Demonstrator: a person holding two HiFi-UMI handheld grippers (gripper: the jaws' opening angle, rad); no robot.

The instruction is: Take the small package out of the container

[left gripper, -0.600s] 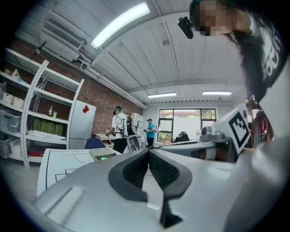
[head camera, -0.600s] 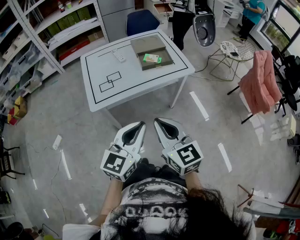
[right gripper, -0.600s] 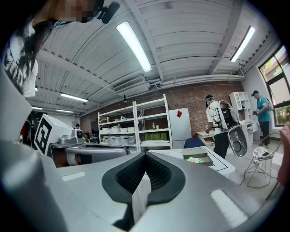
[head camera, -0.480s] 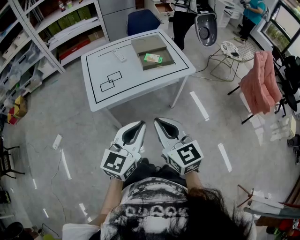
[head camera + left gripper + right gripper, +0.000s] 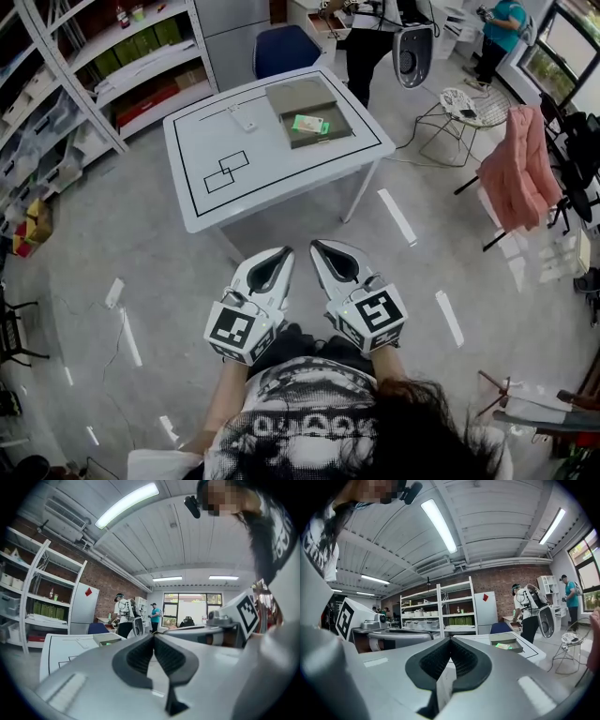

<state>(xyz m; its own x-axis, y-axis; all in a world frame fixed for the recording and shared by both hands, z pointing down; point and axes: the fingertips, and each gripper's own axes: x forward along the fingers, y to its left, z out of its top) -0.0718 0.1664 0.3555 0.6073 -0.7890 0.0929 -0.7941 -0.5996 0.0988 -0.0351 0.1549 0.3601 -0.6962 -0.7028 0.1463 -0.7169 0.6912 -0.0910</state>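
Observation:
A tan open container sits at the far right of the white table, its lid laid back. The small green package lies inside it. Both grippers hang in front of my chest, well short of the table and over the floor. The left gripper is shut and holds nothing. The right gripper beside it is shut and also holds nothing. In the right gripper view the container and the package show far off beyond the closed jaws. The left gripper view shows the container in the distance.
Black outlined rectangles and a small white object mark the tabletop. A blue chair and a standing person are behind the table. Shelving runs along the left. A pink cloth hangs at the right.
The table sits slightly lower and nearer in the head view. Both grippers stay shut and side by side. The person behind the table has shifted a little.

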